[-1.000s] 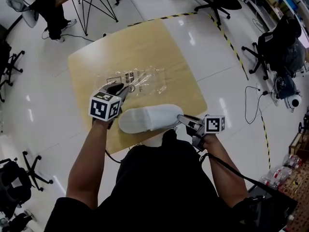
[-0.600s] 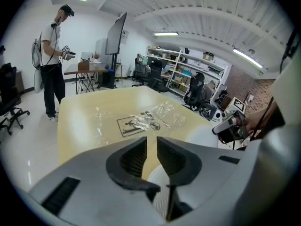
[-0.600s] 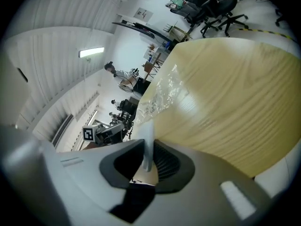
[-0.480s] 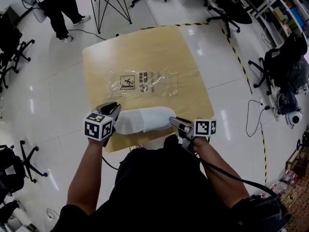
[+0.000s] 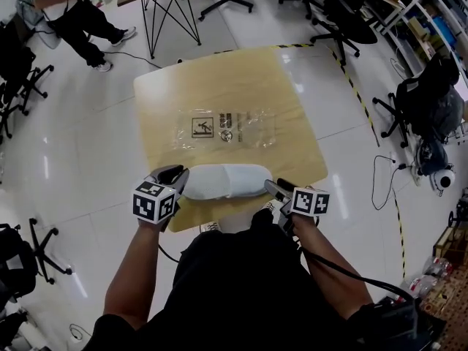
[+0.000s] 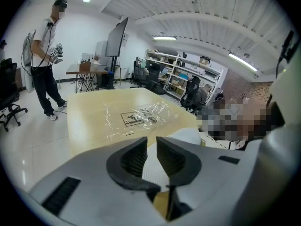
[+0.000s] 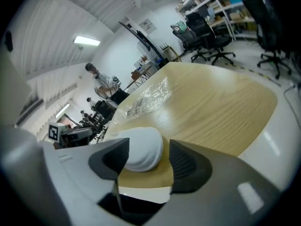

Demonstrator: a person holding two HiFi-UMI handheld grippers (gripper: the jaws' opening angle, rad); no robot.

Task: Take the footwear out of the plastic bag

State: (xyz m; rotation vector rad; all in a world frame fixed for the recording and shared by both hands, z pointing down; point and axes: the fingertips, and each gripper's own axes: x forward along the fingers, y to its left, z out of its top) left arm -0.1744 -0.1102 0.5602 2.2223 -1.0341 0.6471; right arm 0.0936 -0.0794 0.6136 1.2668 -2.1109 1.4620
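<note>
A white slipper (image 5: pixel 227 181) lies flat on the wooden table (image 5: pixel 292 86), along its near edge. The clear plastic bag (image 5: pixel 230 128) lies empty and flat further back. My left gripper (image 5: pixel 178 175) is at the slipper's left end. Its jaws have just been closing, and the slipper's end (image 6: pixel 186 134) fills the narrow gap between them. My right gripper (image 5: pixel 272 189) is at the right end. Its jaws have just been opening and now stand wide, with the slipper's rounded tip (image 7: pixel 141 149) between them and clear of both pads.
The slipper lies close to the table's near edge. A person (image 6: pixel 44 55) stands beyond the far left corner. Office chairs (image 5: pixel 336 6) and a trestle desk (image 5: pixel 168 6) ring the table. Yellow-black tape (image 5: pixel 351 86) runs along the floor on the right.
My left gripper left the bag and came back to the slipper's left end. The slipper came clear of the bag and now lies level along the near edge.
</note>
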